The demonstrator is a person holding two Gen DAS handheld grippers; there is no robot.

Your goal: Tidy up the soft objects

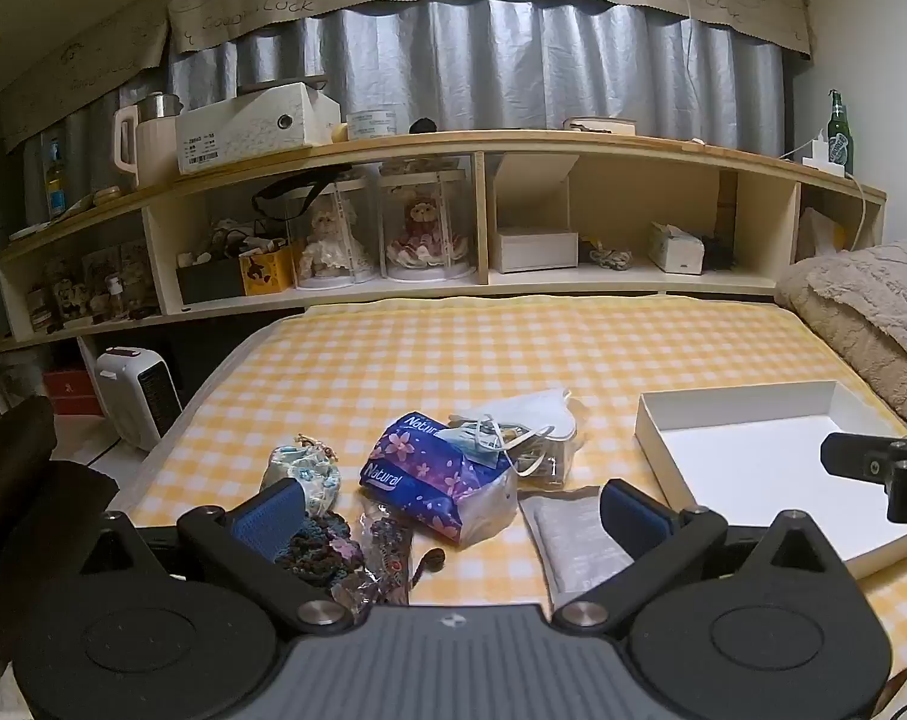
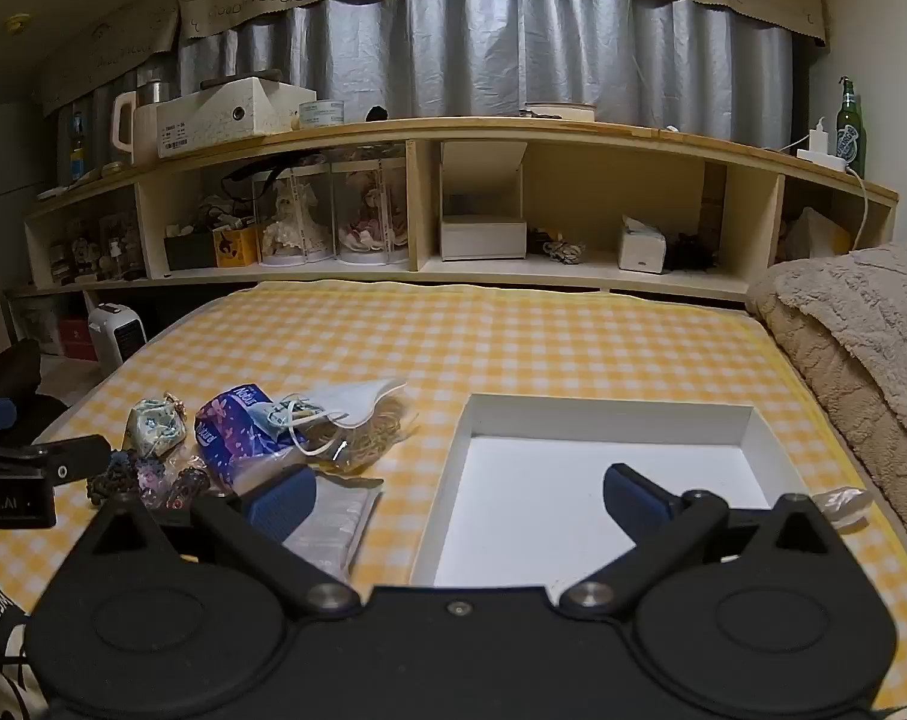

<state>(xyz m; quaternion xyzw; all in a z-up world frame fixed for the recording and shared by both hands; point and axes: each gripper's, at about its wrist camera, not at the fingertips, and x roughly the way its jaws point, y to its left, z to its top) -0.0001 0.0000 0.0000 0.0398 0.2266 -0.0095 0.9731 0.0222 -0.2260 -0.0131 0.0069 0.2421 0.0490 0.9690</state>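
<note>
Both tools wide, empty; tissue pack (image 1: pixel 435 474) beside white tray (image 2: pixel 603 414)

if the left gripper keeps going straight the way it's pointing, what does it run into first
Most likely the purple tissue pack, which lies on the yellow checked cloth between and just beyond the open left gripper. Depth is hard to judge, so this is a best guess.
</note>
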